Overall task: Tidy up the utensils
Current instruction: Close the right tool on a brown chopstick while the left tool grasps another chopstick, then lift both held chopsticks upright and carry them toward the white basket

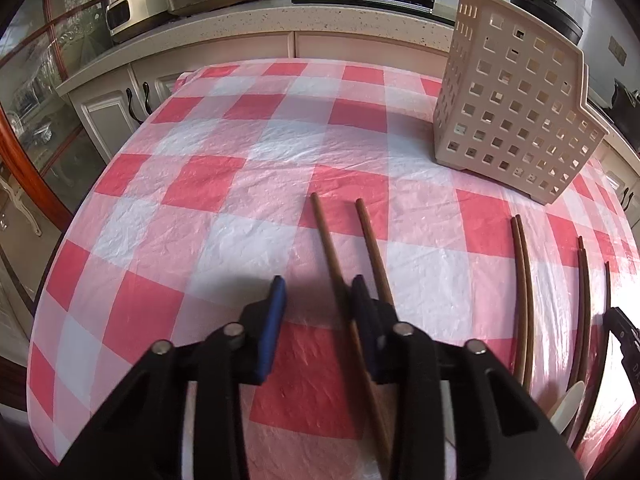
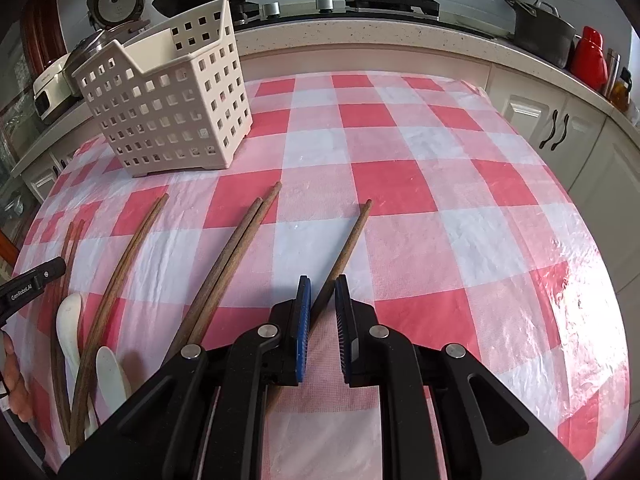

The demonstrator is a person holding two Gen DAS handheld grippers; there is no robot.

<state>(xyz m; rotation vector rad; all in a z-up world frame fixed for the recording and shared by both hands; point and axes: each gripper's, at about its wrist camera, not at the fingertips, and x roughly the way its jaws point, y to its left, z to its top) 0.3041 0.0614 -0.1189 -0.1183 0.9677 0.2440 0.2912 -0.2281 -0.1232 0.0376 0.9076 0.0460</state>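
Several brown wooden chopsticks lie on the red-and-white checked tablecloth. My left gripper (image 1: 318, 292) is open; one chopstick (image 1: 328, 240) runs between its fingers close to the right pad, and a second chopstick (image 1: 374, 244) lies just outside that finger. My right gripper (image 2: 322, 292) is open with a narrow gap, and a single chopstick (image 2: 352, 240) passes between its blue pads. A pair of chopsticks (image 2: 244, 240) lies to its left. The beige perforated utensil basket (image 2: 168, 108) stands at the back left; it also shows in the left wrist view (image 1: 512, 104) at the back right.
More chopsticks (image 2: 132, 240) and two white spoons (image 2: 70, 328) lie at the left in the right wrist view. The kitchen counter (image 2: 360, 40) with pots, pans and a rice cooker runs behind the table. The table edge drops off at the right.
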